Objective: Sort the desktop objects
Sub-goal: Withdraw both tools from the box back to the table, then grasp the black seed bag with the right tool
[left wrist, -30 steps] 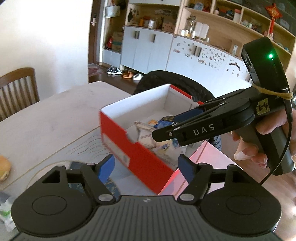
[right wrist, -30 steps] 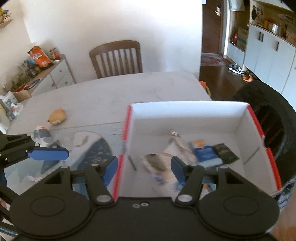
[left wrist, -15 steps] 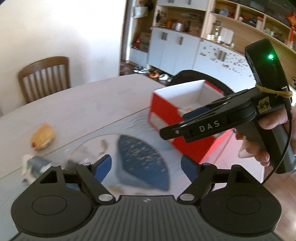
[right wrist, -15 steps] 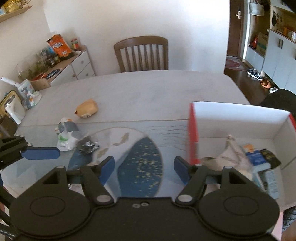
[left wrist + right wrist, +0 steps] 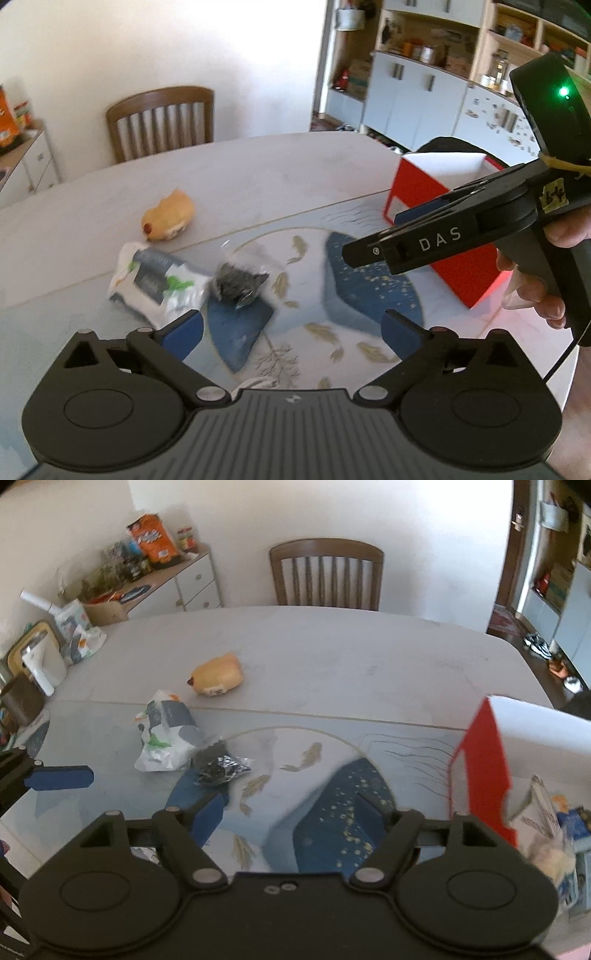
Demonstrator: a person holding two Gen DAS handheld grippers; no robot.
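A red box (image 5: pixel 443 206) with white inside stands on the table at the right; in the right wrist view the box (image 5: pixel 484 771) holds several packets. On the table lie a yellow bun-shaped toy (image 5: pixel 168 216) (image 5: pixel 218 675), a white and grey packet (image 5: pixel 155 280) (image 5: pixel 166 734) and a small dark crinkled wrapper (image 5: pixel 238 284) (image 5: pixel 219 766). My left gripper (image 5: pixel 291 332) is open and empty, above the mat near the wrapper. My right gripper (image 5: pixel 291 808) is open and empty; it also shows from the side in the left wrist view (image 5: pixel 373 247), left of the box.
A painted mat (image 5: pixel 332 775) with fish and blue shapes covers the near table. A wooden chair (image 5: pixel 327 576) stands at the far side. A sideboard (image 5: pixel 162 587) with snacks and clutter stands at the left. Cabinets (image 5: pixel 417 96) stand behind the box.
Both grippers have swung left, away from the red box, over the mat. The toy, packet and wrapper have come into the middle of both views. Both stay open.
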